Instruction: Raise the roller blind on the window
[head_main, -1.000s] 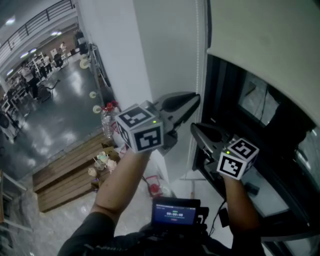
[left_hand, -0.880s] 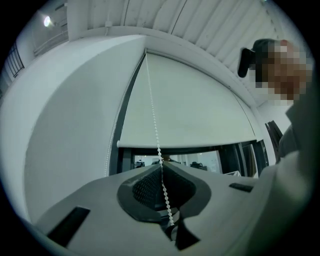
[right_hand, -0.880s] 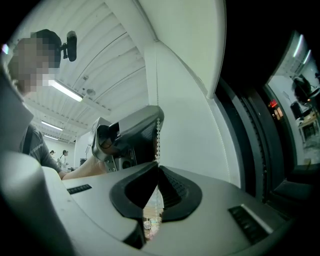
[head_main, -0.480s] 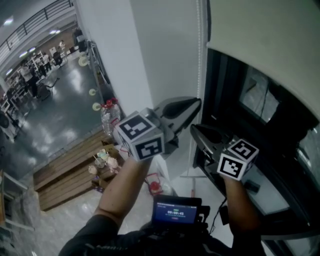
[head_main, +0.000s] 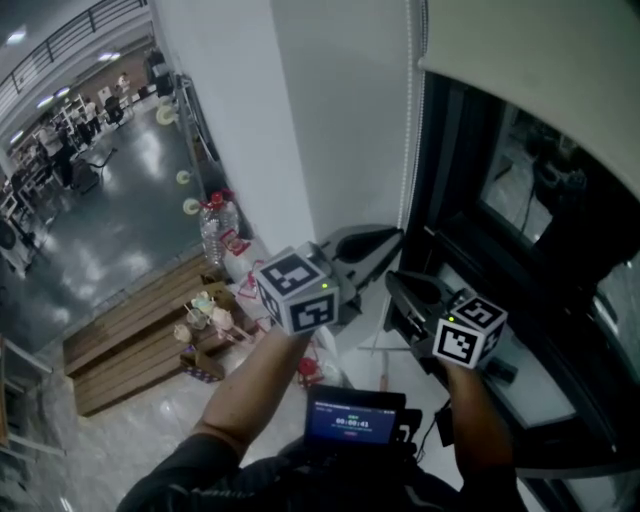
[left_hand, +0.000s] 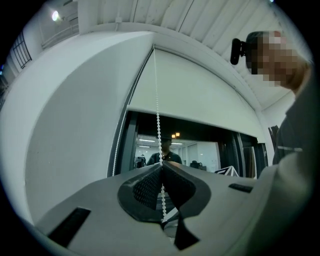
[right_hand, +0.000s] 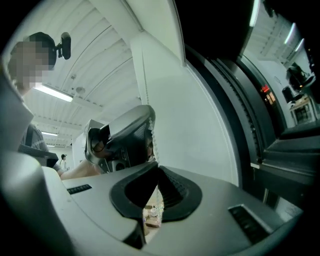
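The cream roller blind (head_main: 520, 80) hangs partway down over the dark window (head_main: 500, 200); it also shows in the left gripper view (left_hand: 200, 95). Its white bead chain (head_main: 411, 150) runs down the window's left side. My left gripper (head_main: 395, 238) has just closed its jaws and is shut on the chain (left_hand: 157, 100), which passes between its pads (left_hand: 161, 167). Just below it, my right gripper (head_main: 392, 282) is shut on the same chain (right_hand: 153, 147) at its jaw tips (right_hand: 157, 167). The left gripper's body (right_hand: 125, 140) sits close above the right one.
A white wall pillar (head_main: 330, 120) stands left of the window. Below are wooden pallets (head_main: 130, 340) with cups (head_main: 205, 320) and a water bottle (head_main: 212, 240). A device with a lit screen (head_main: 355, 420) hangs at the person's chest. The window sill (head_main: 520, 390) is at the right.
Both grippers have come down together along the chain beside the window, the left staying just above the right. The blind's bottom edge sits slightly higher in the picture.
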